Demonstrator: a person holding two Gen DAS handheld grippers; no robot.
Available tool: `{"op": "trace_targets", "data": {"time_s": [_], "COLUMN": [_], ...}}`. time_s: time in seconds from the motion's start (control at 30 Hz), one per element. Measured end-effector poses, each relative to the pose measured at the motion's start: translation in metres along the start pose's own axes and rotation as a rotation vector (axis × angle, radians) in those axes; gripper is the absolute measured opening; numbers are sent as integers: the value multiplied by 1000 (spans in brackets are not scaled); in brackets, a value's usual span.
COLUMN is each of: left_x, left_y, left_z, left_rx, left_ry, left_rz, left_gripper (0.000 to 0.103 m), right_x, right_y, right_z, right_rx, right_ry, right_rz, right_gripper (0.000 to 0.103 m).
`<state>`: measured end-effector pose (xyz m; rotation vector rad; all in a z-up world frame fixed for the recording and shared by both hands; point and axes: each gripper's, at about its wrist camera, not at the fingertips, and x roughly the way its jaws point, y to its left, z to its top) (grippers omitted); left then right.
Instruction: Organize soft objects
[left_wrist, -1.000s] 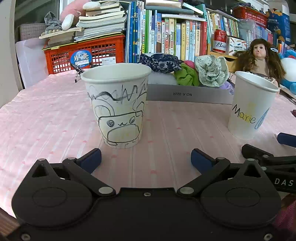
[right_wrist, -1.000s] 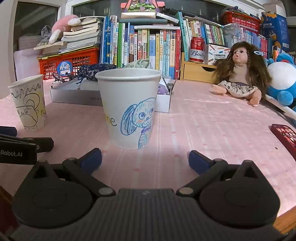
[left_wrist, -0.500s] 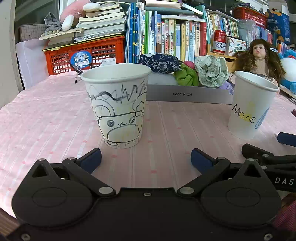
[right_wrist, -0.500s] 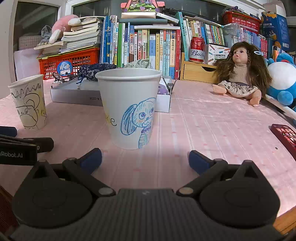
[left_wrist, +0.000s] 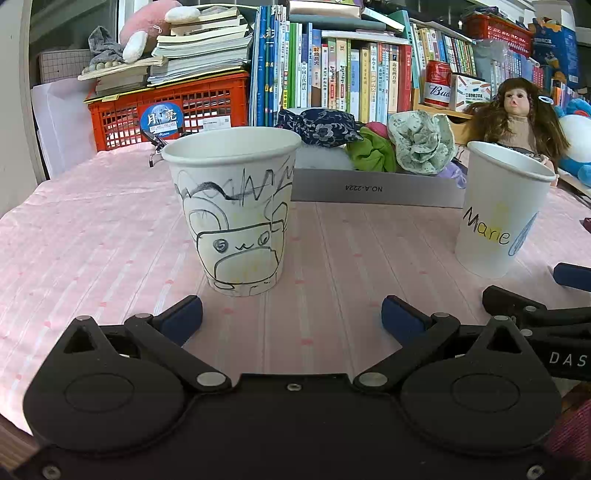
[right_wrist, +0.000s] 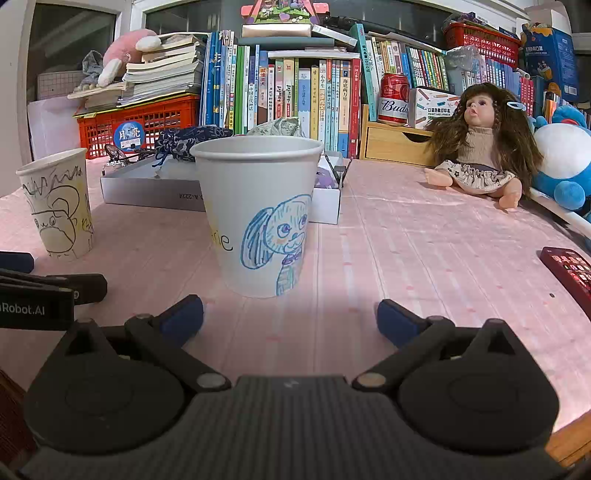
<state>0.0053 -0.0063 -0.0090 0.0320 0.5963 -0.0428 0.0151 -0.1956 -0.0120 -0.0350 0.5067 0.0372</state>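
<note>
Both the left gripper and right gripper sit released, empty, low over the pink counter. Beyond two drawn-on white paper cups, crumpled cloth pieces fill a grey cardboard box.

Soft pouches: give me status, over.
Both tongs, left and right, open, empty. Pouches untouched in grey box. Cups stand between.

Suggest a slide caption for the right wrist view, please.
Open right gripper faces the bunny-drawn paper cup on the pink tablecloth.
</note>
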Motion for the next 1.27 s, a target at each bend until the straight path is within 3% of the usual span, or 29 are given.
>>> {"op": "trace_targets", "data": {"time_s": [1.27], "left_x": [-1], "left_y": [0], "left_z": [0], "left_rx": [7], "left_ry": [-6], "left_rz": [-5], "left_gripper": [103], "right_x": [0], "right_y": [0], "right_z": [0], "right_rx": [1], "right_ry": [-1], "right_rz": [1], "right_gripper": [103]}}
